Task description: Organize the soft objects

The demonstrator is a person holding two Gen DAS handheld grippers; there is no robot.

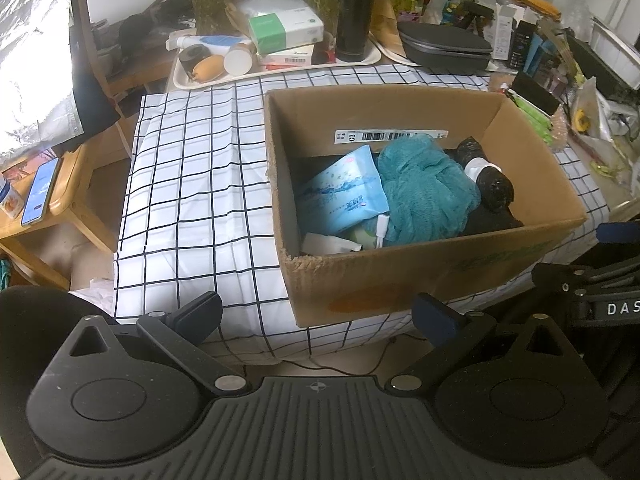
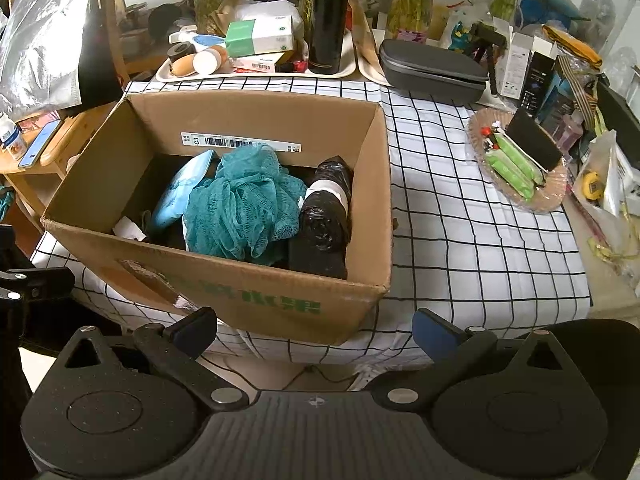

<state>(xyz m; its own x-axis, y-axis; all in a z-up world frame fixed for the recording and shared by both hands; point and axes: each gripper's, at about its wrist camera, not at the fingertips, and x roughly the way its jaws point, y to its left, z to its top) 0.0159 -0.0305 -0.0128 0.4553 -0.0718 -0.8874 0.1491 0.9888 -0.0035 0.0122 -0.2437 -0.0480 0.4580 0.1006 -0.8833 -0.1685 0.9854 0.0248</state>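
An open cardboard box (image 1: 400,276) (image 2: 248,284) stands on the checked tablecloth. Inside lie a teal mesh bath sponge (image 1: 424,188) (image 2: 244,204), a light blue tissue pack (image 1: 344,192) (image 2: 180,192), a black plastic bag roll with a white band (image 1: 486,176) (image 2: 326,208) and a white crumpled item (image 1: 328,243) (image 2: 129,229). My left gripper (image 1: 318,314) is open and empty, in front of the box's near wall. My right gripper (image 2: 316,330) is open and empty, also in front of the box, below its near edge.
A tray (image 1: 280,70) with a black flask (image 2: 330,20), boxes and bottles stands behind the box. A grey case (image 2: 432,68) and a woven plate (image 2: 556,196) with green packets lie at the right. A wooden side table (image 1: 60,200) with a phone stands left.
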